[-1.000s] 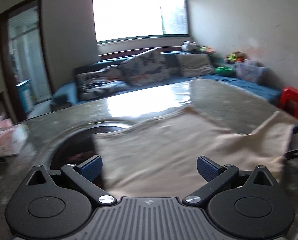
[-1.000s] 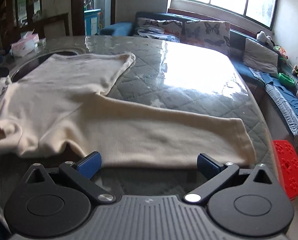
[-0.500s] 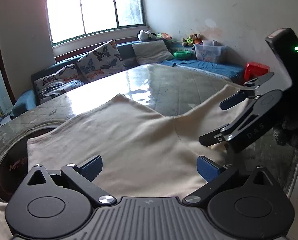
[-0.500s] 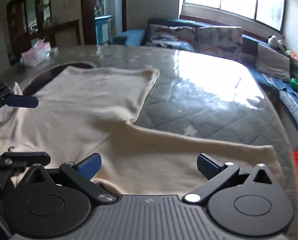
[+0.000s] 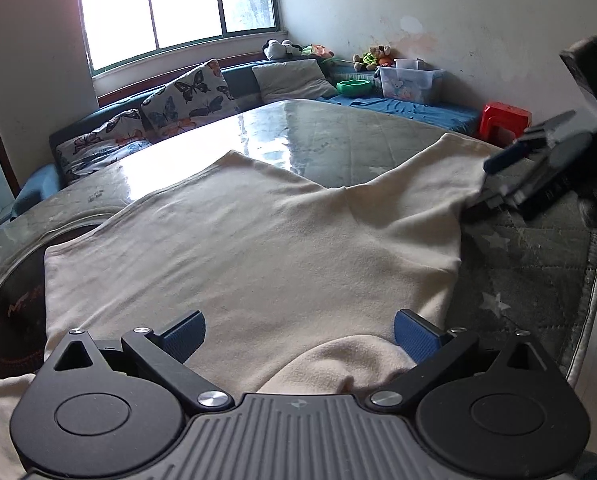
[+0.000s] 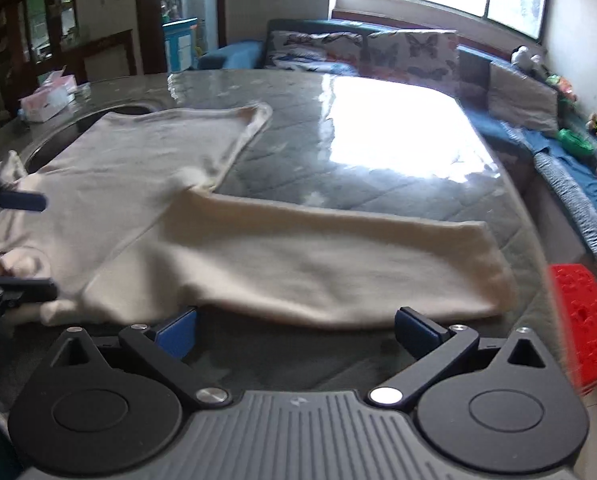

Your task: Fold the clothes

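On the far left of the left wrist view, a dark round recess (image 5: pixel 6 312) in the tabletop showed beneath the garment's edge. Next to it, the cream sweater (image 5: pixel 258 248) lay spread flat across the glass-topped table (image 5: pixel 318 140), its body reaching from the recess toward the middle and one sleeve running off to the right. The left gripper (image 5: pixel 298 334) hovered low over the near part of the sweater, fingers spread wide, with a raised fold of cloth lying between the blue pads (image 5: pixel 416 336) but not pinched. Farther right, the right gripper (image 5: pixel 510 172) appeared at the sleeve's end, its fingers parted, one above the cloth edge and one at table level; whether they touched the cloth could not be told. A red stool (image 5: pixel 506 120) stood beyond it by the wall.

From the right wrist view, a tissue box (image 6: pixel 48 98) sat at the table's far left edge. The left gripper (image 6: pixel 18 240) entered from the left with fingers apart over the sweater's bunched collar area. The sweater (image 6: pixel 138 184) covered the left half of the table (image 6: pixel 378 152), and its sleeve (image 6: pixel 338 264) stretched rightward, just ahead of the right gripper (image 6: pixel 296 328), whose fingers stood wide apart and empty, the left pad at the sleeve's near edge. A sofa with butterfly cushions (image 6: pixel 410 52) lined the back, and the red stool (image 6: pixel 582 316) stood at the right.
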Available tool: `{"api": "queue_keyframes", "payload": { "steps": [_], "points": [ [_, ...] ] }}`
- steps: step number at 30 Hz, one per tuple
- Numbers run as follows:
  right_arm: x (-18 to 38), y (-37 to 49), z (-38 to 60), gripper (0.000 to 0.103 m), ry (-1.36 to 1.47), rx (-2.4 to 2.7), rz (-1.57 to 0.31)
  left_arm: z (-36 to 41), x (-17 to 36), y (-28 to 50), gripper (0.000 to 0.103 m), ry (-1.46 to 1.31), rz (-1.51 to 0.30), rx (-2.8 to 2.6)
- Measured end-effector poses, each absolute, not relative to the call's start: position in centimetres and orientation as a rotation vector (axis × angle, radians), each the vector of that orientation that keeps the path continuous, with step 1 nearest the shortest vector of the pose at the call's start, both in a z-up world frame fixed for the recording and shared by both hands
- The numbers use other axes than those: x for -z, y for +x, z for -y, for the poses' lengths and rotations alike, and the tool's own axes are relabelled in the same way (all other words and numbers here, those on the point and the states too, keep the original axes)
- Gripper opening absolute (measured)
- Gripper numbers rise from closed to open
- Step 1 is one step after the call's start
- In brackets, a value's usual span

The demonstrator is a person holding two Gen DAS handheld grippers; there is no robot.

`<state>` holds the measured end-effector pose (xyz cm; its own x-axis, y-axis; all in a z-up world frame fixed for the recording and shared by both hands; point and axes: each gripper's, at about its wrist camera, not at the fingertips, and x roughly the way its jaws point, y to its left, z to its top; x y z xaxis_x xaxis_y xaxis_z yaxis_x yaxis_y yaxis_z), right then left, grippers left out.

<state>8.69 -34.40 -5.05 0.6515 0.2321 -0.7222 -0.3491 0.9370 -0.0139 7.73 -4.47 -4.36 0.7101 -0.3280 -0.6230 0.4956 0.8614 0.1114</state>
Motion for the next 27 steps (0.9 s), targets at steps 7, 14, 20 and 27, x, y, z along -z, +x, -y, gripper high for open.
{"api": "queue_keyframes", "payload": {
  "steps": [7, 14, 20, 27],
  "points": [
    [5.3, 13.2, 35.2, 0.103, -0.07, -0.299, -0.791, 4.6, 4.4, 7.6, 0.103, 0.274, -0.642, 0.459],
    [5.5, 13.9, 37.2, 0.103, -0.083, -0.29, -0.822, 4.3, 4.5, 7.6, 0.103, 0.255, -0.648, 0.463],
    [5.0, 12.8, 39.5, 0.103, -0.094, -0.253, -0.872, 3.5, 4.6, 7.4, 0.103, 0.236, -0.654, 0.481],
    [3.2, 12.7, 40.1, 0.103, -0.01, -0.249, -0.81, 3.1, 4.6, 7.1, 0.103, 0.24, -0.658, 0.483]
  ]
}}
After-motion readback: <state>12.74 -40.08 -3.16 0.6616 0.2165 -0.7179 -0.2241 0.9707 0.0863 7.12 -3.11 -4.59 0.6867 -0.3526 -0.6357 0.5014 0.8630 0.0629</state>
